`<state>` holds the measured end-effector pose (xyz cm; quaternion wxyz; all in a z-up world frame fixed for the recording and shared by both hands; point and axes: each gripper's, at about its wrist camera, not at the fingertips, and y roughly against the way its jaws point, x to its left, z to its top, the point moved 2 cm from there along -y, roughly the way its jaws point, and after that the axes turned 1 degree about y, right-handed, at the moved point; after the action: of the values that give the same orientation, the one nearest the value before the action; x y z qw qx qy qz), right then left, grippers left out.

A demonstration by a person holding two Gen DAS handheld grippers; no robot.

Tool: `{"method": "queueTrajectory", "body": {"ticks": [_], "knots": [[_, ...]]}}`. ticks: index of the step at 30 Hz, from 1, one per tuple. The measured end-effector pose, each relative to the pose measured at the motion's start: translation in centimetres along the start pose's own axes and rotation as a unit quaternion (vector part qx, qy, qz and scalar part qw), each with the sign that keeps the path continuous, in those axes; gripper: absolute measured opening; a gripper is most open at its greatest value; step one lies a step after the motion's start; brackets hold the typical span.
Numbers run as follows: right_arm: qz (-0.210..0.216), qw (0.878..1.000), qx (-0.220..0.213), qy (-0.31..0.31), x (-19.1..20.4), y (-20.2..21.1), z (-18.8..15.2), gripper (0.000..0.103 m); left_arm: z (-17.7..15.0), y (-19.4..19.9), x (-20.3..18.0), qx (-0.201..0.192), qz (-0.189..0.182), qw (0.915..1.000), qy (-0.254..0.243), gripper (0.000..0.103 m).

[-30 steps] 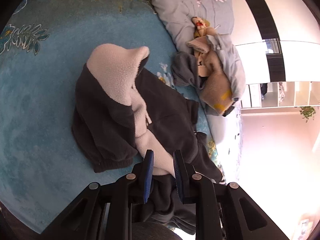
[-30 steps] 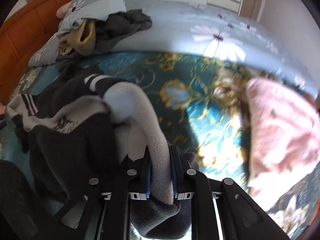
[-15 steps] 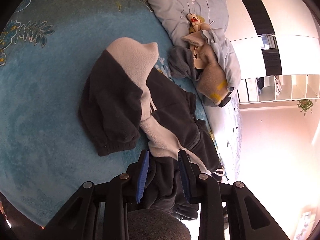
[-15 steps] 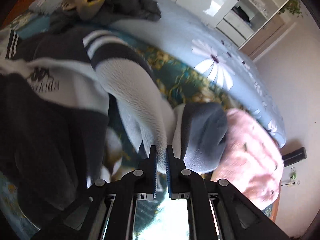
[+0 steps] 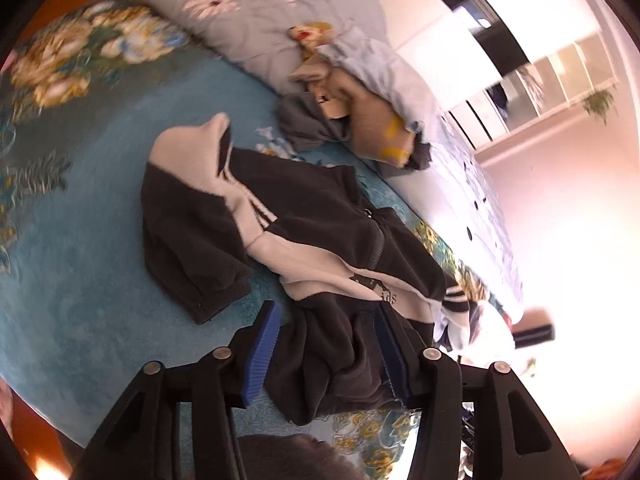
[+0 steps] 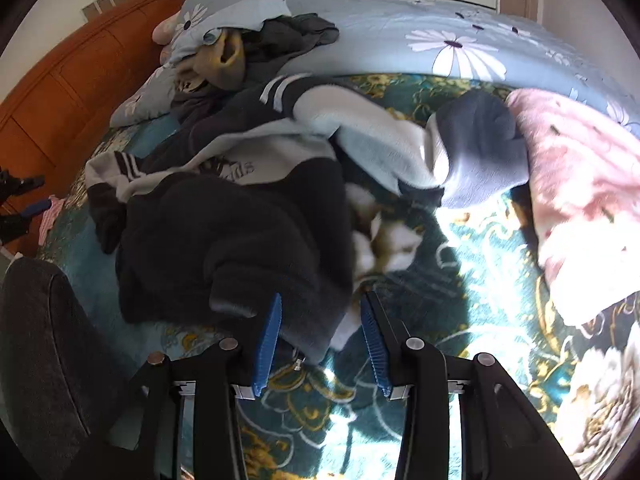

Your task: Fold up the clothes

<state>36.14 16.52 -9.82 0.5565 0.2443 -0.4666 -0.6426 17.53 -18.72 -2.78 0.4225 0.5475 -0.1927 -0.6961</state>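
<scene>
A black and cream fleece jacket (image 5: 320, 220) lies spread on the teal floral bedspread (image 5: 80, 260). In the left wrist view one sleeve is bent back on the left, with its dark cuff toward me. My left gripper (image 5: 326, 312) is open, and the jacket's dark hem lies loose between its blue pads (image 5: 262, 344). In the right wrist view the jacket (image 6: 224, 232) fills the middle. Its cream sleeve with a dark cuff (image 6: 476, 152) stretches right. My right gripper (image 6: 320, 300) is open too, with bunched dark hem lying between the fingers.
A pile of other clothes (image 6: 260, 48) sits on the daisy-print quilt (image 6: 440, 24) near the wooden headboard (image 6: 60, 92). A pink fluffy blanket (image 6: 580, 184) lies at the right. A dark grey padded thing (image 6: 44, 360) rises at the near left edge of the bed.
Both grippers were shut on jacket fabric and have opened. The jacket has dropped onto the bed and lies more spread out, its right sleeve flung out toward the pink blanket.
</scene>
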Motion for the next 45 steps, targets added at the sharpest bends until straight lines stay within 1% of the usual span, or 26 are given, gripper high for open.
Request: {"method": "queueTrajectory", "body": {"ticks": [5,8,11,13,16,18,19,20,21,23,25,27,29,30,31,32,33,34,37,39,40,42,44,45], "knots": [[-0.008,1.000,0.020,-0.001,0.7,-1.7,-0.6,0.043,-1.6,1.2,-4.1,-0.014,0.027,0.9970,-0.071,0.063],[-0.013,0.999,0.033,-0.001,1.1,-2.7,-1.0,0.043,-2.7,0.6,-6.1,-0.008,0.044,0.9939,-0.100,0.065],[-0.018,0.999,0.045,-0.002,1.5,-3.7,-1.3,0.043,-4.3,-1.8,-8.1,0.022,0.070,0.9883,-0.134,0.065],[-0.020,0.999,0.049,-0.002,1.6,-4.3,-1.4,0.043,-5.5,-4.4,-8.7,0.053,0.090,0.9845,-0.141,0.065],[-0.025,0.998,0.051,-0.008,1.2,-4.5,-1.3,0.043,-6.8,-8.3,-8.0,0.095,0.120,0.9807,-0.122,0.065],[-0.022,0.998,0.054,-0.015,0.9,-4.6,-1.2,0.043,-7.6,-10.9,-6.8,0.120,0.141,0.9770,-0.106,0.065],[-0.021,0.998,0.053,-0.017,0.7,-4.6,-1.2,0.043,-8.1,-12.0,-6.2,0.131,0.150,0.9747,-0.102,0.065],[-0.019,0.998,0.052,-0.018,0.5,-4.6,-1.1,0.043,-8.6,-13.2,-5.6,0.143,0.166,0.9702,-0.103,0.065],[-0.017,0.998,0.052,-0.019,0.4,-4.6,-1.0,0.043,-9.1,-14.2,-5.1,0.156,0.187,0.9636,-0.110,0.065],[-0.012,0.998,0.050,-0.022,0.1,-4.6,-0.8,0.043,-9.9,-16.2,-4.4,0.192,0.208,0.9516,-0.120,0.065],[-0.006,0.999,0.046,-0.023,0.0,-4.6,-0.5,0.043,-10.4,-17.7,-3.8,0.213,0.212,0.9455,-0.126,0.065],[-0.001,0.999,0.047,-0.023,0.0,-4.8,-0.3,0.043,-11.2,-19.2,-2.9,0.230,0.227,0.9369,-0.133,0.065],[0.003,0.999,0.047,-0.025,0.0,-5.0,-0.1,0.043,-11.7,-19.9,-2.2,0.235,0.232,0.9338,-0.138,0.064],[0.005,0.999,0.047,-0.025,0.0,-5.1,0.0,0.043,-11.7,-19.9,-2.2,0.233,0.232,0.9339,-0.141,0.062],[0.005,0.999,0.048,-0.026,0.0,-5.3,0.0,0.043,-11.7,-19.7,-2.2,0.229,0.233,0.9343,-0.143,0.052],[0.004,0.998,0.049,-0.026,0.0,-5.4,0.0,0.043,-11.6,-19.4,-2.2,0.224,0.234,0.9345,-0.147,0.032],[0.002,0.998,0.051,-0.026,-0.1,-5.6,-0.1,0.043,-11.5,-19.2,-2.2,0.223,0.229,0.9364,-0.146,0.023],[0.002,0.998,0.052,-0.027,-0.1,-5.7,0.0,0.043,-11.4,-18.7,-2.2,0.218,0.217,0.9412,-0.139,0.012],[0.002,0.998,0.054,-0.031,-0.1,-5.7,0.0,0.043,-10.1,-16.5,-2.0,0.190,0.180,0.9595,-0.104,0.009],[0.004,0.998,0.048,-0.027,0.0,-5.1,0.2,0.043,-8.2,-13.4,-1.4,0.160,0.141,0.9745,-0.070,0.009],[0.007,0.999,0.046,-0.023,0.1,-4.7,0.4,0.043,-7.0,-11.4,-0.9,0.143,0.124,0.9803,-0.057,0.008],[0.013,0.999,0.044,-0.010,0.4,-4.1,0.5,0.043,-4.6,-7.4,0.9,0.110,0.131,0.9843,-0.044,0.008],[0.027,0.998,0.048,0.002,0.8,-3.8,0.4,0.047,-2.7,-4.4,3.9,0.098,0.159,0.9822,-0.019,0.009],[0.036,0.998,0.053,0.007,0.9,-3.7,0.2,0.052,-2.1,-3.5,5.1,0.096,0.176,0.9797,-0.010,0.009]]}}
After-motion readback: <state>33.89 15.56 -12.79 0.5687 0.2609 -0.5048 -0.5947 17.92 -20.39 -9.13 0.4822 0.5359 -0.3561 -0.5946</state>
